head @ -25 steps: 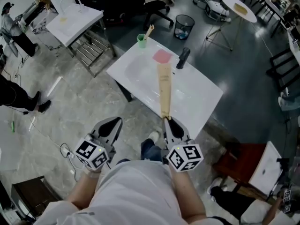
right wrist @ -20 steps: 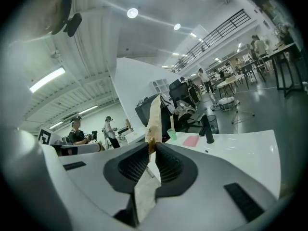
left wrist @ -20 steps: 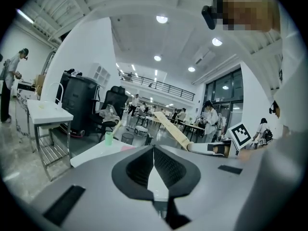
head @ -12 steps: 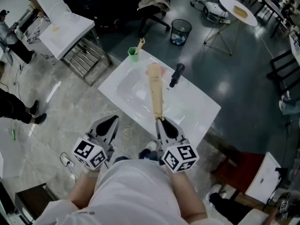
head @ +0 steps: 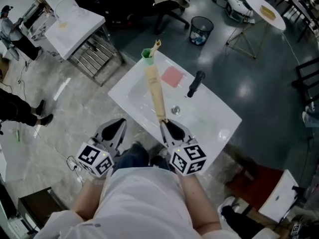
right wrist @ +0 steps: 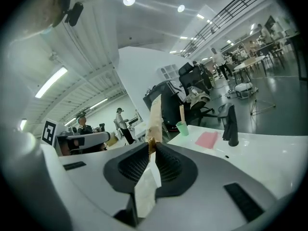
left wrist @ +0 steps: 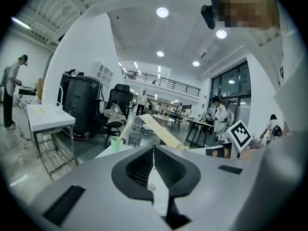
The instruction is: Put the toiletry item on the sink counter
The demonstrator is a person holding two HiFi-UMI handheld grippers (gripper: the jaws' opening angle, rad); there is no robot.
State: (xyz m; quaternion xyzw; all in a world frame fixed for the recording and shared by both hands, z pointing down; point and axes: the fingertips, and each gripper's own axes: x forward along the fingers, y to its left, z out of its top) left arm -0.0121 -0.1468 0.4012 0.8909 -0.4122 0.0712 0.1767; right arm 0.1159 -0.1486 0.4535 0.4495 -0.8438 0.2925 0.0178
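Note:
My right gripper (head: 163,123) is shut on the near end of a long beige toiletry tube (head: 154,89). The tube reaches out over the basin of the white sink counter (head: 217,121), its far end close to a green cup (head: 147,54) holding a toothbrush. In the right gripper view the tube (right wrist: 155,115) rises from between the jaws (right wrist: 151,146). My left gripper (head: 115,129) hangs before the counter's near edge, shut and empty (left wrist: 154,154). A pink pad (head: 172,76) and a black faucet (head: 195,83) stand on the counter's far side.
A second white sink stand (head: 75,19) with a metal rack is at the far left. A black bin (head: 201,30) and a round table (head: 266,11) stand beyond the counter. A person (head: 15,31) is at the left edge. My own legs are against the counter's near edge.
The tube in my right gripper has swung left, from over the pink pad to beside the green cup. I stand closer to the counter. The left gripper stays shut.

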